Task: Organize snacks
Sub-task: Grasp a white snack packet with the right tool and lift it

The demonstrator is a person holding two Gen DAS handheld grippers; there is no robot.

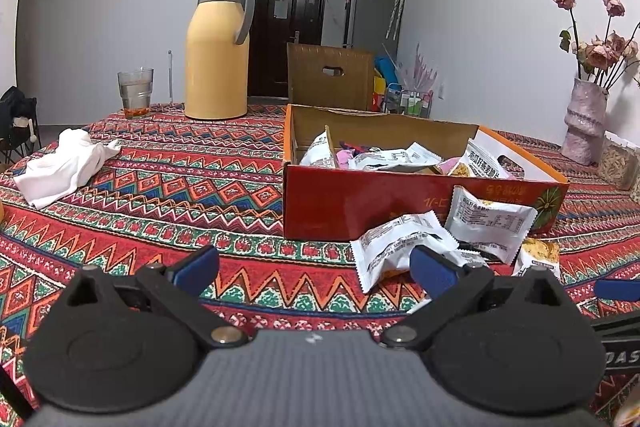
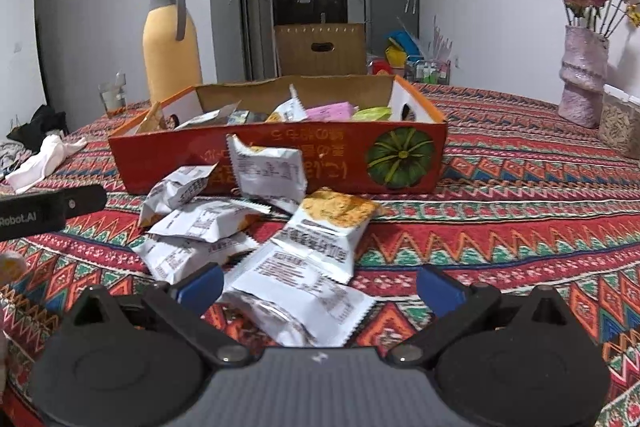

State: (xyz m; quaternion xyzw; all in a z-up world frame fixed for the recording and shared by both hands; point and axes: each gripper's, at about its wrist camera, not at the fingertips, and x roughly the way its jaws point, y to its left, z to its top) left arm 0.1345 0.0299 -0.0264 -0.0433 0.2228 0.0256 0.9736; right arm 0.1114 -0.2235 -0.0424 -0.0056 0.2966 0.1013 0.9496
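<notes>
Hovering low over the tablecloth — left gripper and right gripper both spread wide, snack packets just ahead.

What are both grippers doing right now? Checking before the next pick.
Left gripper: open, holding nothing.
Right gripper: open, over a snack packet, not gripping it.

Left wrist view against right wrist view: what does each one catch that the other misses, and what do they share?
Only the left wrist view shows the left claw, open over bare tablecloth, and the whole white cloth.

Only the right wrist view shows the right claw, open over the nearest packet of the loose snack packets, and the pumpkin picture square-on.

Both show the red cardboard box holding snacks, loose packets against its front, the yellow thermos, the glass and the vase of dried roses.
</notes>
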